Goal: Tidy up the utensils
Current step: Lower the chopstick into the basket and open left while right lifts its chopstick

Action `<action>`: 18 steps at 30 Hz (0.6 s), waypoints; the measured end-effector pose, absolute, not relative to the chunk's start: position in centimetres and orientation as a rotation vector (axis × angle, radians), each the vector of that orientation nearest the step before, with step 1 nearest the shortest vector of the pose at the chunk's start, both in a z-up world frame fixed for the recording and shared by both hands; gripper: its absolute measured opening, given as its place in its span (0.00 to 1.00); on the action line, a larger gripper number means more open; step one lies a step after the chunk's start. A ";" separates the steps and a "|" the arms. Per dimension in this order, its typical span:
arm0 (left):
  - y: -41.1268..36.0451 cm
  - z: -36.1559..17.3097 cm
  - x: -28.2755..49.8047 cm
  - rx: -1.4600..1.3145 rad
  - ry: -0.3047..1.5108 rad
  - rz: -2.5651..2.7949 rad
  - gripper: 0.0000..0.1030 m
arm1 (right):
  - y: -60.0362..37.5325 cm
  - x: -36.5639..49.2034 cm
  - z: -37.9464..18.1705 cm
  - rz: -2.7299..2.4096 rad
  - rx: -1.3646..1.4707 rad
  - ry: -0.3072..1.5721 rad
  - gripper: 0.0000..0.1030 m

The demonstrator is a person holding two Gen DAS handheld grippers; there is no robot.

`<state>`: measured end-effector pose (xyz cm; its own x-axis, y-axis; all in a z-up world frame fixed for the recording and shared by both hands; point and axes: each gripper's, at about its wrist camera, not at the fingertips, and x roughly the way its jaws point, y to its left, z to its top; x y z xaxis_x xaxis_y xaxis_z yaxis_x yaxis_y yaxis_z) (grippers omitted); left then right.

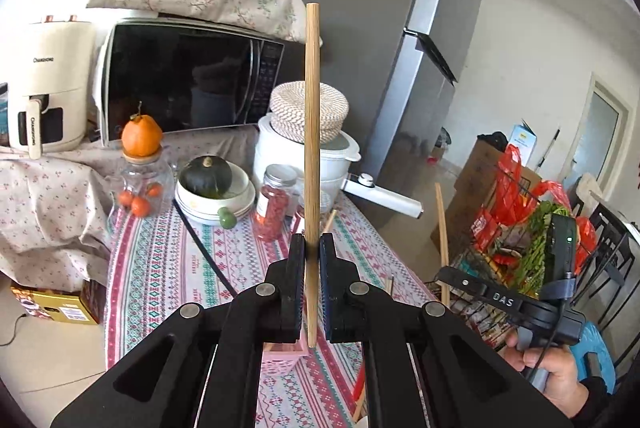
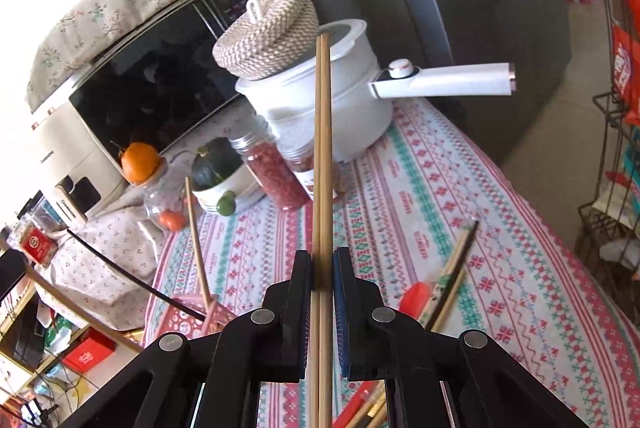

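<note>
Left tool [image 1: 311,248] clamped on single wooden chopstick [image 1: 312,116], held upright; pink utensil basket [image 1: 280,358] directly beneath on desk [image 1: 168,268]. Right tool [image 2: 322,264] clamped on chopstick pair [image 2: 323,148], basket [image 2: 192,316] lower left, further off

Probably a home kitchen: microwave [image 1: 188,80], fridge [image 1: 360,28], cooking pot [image 2: 336,108].

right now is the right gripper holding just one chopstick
No, the right gripper is shut on two wooden chopsticks held side by side, sticking up past its fingers.
</note>
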<state>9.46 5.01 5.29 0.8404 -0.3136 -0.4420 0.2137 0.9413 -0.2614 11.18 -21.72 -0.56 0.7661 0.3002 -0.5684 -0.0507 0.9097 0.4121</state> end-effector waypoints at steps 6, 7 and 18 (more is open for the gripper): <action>6.6 2.6 11.7 -0.227 0.507 -0.207 0.07 | -20.9 11.2 -0.4 0.214 0.382 0.651 0.09; 6.8 1.9 12.1 -0.240 0.520 -0.201 0.07 | -20.8 11.2 -0.3 0.219 0.382 0.646 0.09; 6.7 -3.6 15.6 -0.231 0.636 -0.197 0.07 | -17.7 11.4 0.1 0.282 0.385 0.590 0.09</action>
<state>15.58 6.67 -3.64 0.7871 -0.2516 -0.5632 0.1105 0.9558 -0.2725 11.43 -17.71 0.09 0.7962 0.3641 -0.4833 -0.1474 0.8913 0.4287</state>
